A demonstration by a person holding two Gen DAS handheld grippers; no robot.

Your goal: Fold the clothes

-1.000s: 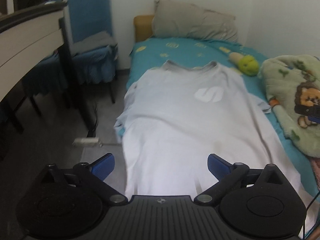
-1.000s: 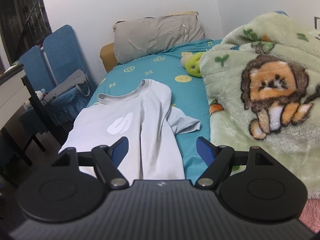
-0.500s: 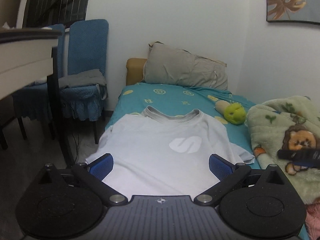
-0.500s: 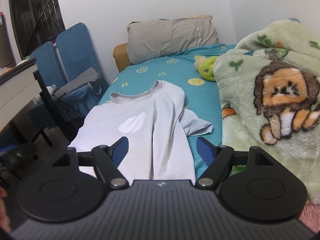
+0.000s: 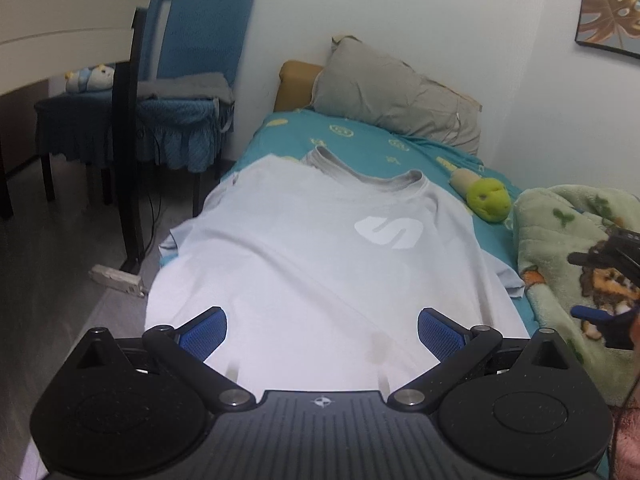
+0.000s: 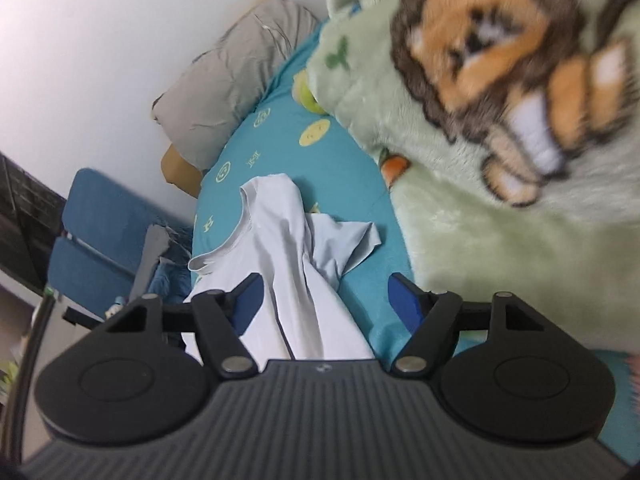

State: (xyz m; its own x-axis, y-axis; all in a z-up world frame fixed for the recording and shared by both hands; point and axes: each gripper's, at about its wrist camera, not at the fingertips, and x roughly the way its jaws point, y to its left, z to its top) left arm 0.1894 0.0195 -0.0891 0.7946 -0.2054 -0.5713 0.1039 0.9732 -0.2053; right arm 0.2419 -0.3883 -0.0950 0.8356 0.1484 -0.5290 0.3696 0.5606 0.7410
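A pale grey T-shirt (image 5: pixel 320 264) with a white logo lies spread on the teal bed sheet (image 5: pixel 360 136), its collar towards the pillow. My left gripper (image 5: pixel 322 330) hovers over the shirt's lower part, jaws wide apart, nothing between the blue pads. In the right wrist view the same T-shirt (image 6: pixel 288 256) shows rolled sideways, with one sleeve (image 6: pixel 344 240) lying out on the sheet. My right gripper (image 6: pixel 324 300) hangs above the shirt's right edge; its jaws are closing, with cloth below them but not pinched. The right gripper (image 5: pixel 600 316) also shows at the left view's right edge.
A green lion-print blanket (image 6: pixel 500 160) is heaped along the bed's right side. A grey pillow (image 5: pixel 400 92) and a yellow-green plush toy (image 5: pixel 486 200) sit near the head. Blue chairs (image 5: pixel 192 92), a desk leg (image 5: pixel 128 160) and a power strip (image 5: pixel 116 280) stand left of the bed.
The left gripper has sunk towards the shirt and rolled a little. The right gripper has rolled sharply, tilting its view, and shifted towards the blanket; its jaws have narrowed slightly.
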